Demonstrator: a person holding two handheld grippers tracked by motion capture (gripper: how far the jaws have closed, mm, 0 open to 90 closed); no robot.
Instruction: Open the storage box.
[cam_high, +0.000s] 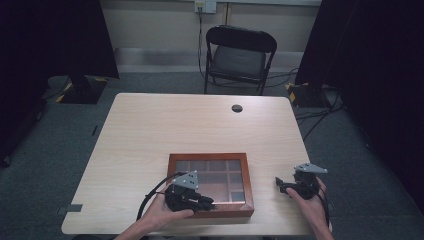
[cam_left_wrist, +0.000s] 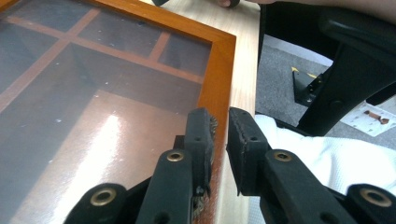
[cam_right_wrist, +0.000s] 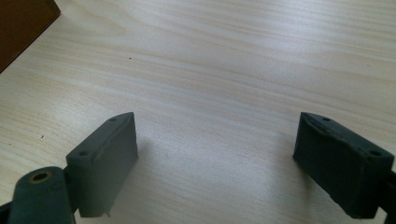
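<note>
On the pale wooden counter (cam_high: 150, 130), near its front edge, lies a glass-lidded wooden box (cam_high: 210, 159) (dividers visible inside). The left gripper (cam_left_wrist: 220, 140) is clamped on its front frame; the right gripper (cam_right_wrist: 215, 163), jaws wide apart, hovers just beside it.

We see a box (cam_high: 210, 184) framed in glossy, varnished reddish wood, its glass lid (cam_left_wrist: 88, 88) smooth and reflective. The table (cam_right_wrist: 224, 70) shows pale, matt wood grain. The right gripper's pads (cam_right_wrist: 109, 158) look like dull, matt rubber.
</note>
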